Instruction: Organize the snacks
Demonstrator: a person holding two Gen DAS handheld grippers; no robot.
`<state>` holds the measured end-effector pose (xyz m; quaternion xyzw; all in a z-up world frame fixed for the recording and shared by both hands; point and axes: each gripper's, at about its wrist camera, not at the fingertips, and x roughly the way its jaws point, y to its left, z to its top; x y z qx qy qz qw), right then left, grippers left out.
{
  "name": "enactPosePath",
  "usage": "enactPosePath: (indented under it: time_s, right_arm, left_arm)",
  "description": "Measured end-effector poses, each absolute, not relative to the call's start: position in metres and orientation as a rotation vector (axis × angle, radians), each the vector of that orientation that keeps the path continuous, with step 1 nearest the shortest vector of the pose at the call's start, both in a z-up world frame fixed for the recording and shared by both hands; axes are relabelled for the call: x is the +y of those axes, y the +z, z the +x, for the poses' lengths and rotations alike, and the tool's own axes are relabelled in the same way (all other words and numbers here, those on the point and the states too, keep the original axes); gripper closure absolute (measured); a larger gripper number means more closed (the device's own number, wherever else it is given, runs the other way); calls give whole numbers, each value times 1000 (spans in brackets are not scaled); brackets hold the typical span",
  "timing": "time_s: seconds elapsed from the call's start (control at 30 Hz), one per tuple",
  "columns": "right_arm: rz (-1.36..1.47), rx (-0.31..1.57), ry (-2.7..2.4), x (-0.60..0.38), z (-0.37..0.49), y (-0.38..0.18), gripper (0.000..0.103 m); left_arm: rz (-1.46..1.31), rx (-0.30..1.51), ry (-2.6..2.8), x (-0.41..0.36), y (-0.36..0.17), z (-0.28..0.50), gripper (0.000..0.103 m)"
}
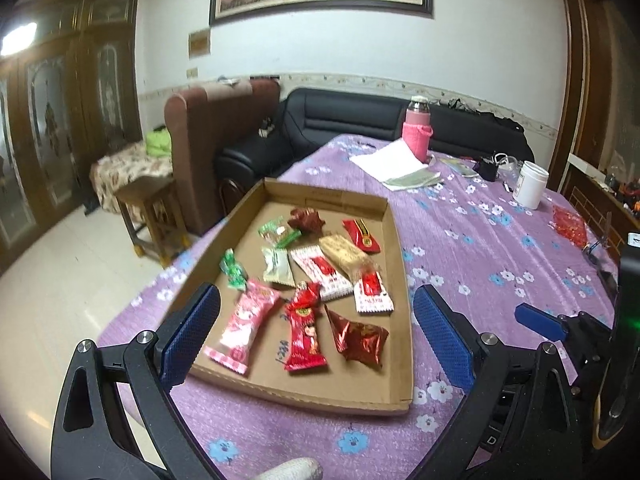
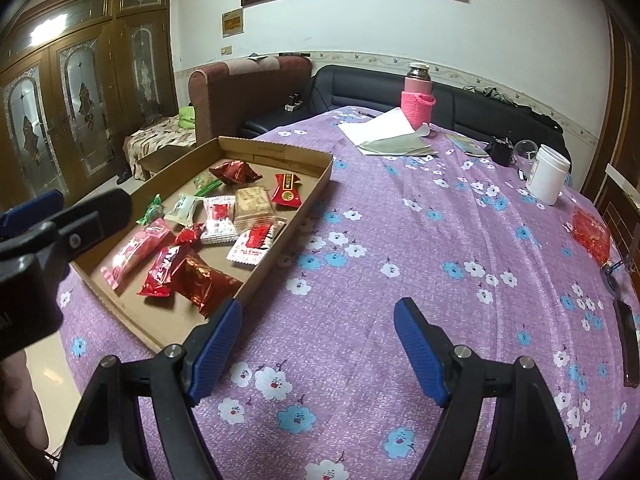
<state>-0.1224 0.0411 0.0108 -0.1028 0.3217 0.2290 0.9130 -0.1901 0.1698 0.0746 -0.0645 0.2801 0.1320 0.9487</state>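
The left gripper [image 1: 316, 344] is spread wide and holds nothing. It hangs over the near end of the cardboard tray [image 1: 400, 256]. Its two blue pads sit on either side of the snacks there. Between them lie a pink snack pack [image 1: 244, 326], a red snack pack [image 1: 304, 330] and a shiny dark red bag [image 1: 360, 338]. The pink pack is by the tray's near left corner. The shiny bag is closer to the near right corner.

The right gripper [image 2: 318, 350] is spread wide too, and empty. It hangs over the purple flowered tablecloth [image 2: 420, 240], just past the tray's right edge.

More snacks fill the middle and far end of the tray. There is a small green candy [image 1: 234, 274] by the left edge, some white packs with red labels, and a red packet [image 1: 362, 234] near the far right corner.

Here is what could go wrong. The snacks lie close together, and some touch. A wide gripper could pinch two at once. The wrappers look slick, so one might slip out. The tray looks light, and a push could slide it on the cloth. The two grippers are near each other and could bump.
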Motion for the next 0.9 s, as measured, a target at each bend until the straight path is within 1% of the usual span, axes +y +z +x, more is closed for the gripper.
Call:
enactPosePath:
  time_s: [0.17, 0.37, 0.9]
  right_arm:
    - [-223, 668, 477, 45, -123, 9, 22]
    - [-235, 683, 480, 50, -122, 5, 22]
    - [-264, 708, 490, 60, -124, -5, 22]
  left_arm:
    - [-168, 629, 280, 178, 64, -182, 5]
    - [-197, 659, 290, 184, 56, -179, 5]
    - [-218, 667, 301, 195, 48, -179, 5]
